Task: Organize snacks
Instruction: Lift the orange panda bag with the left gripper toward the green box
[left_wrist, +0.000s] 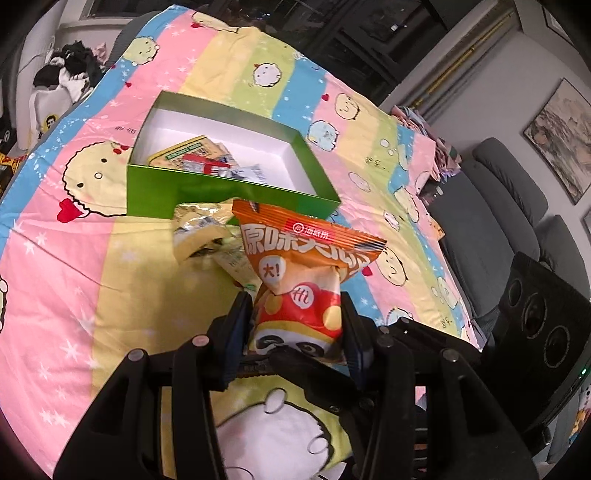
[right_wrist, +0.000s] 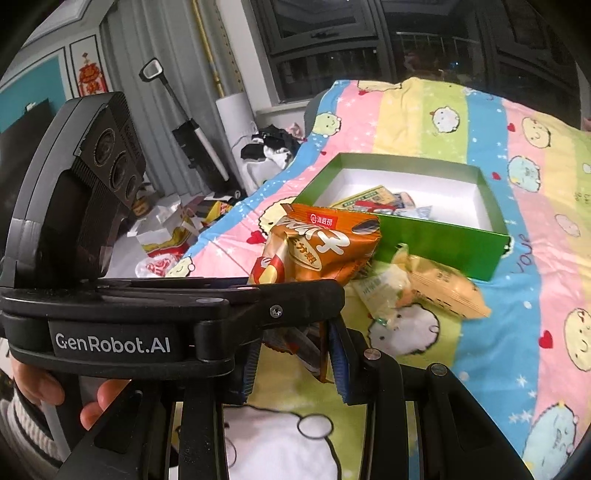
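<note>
Left gripper (left_wrist: 295, 328) above striped cartoon bedspread (left_wrist: 92, 266)

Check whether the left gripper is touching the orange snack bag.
Touching. In the left wrist view, the left gripper has both fingers pressed against the sides of the orange snack bag, pinching its lower end and holding it above the bedsheet.

Orange snack bag (left_wrist: 303, 258) upright, near green box (left_wrist: 229, 199).
</note>
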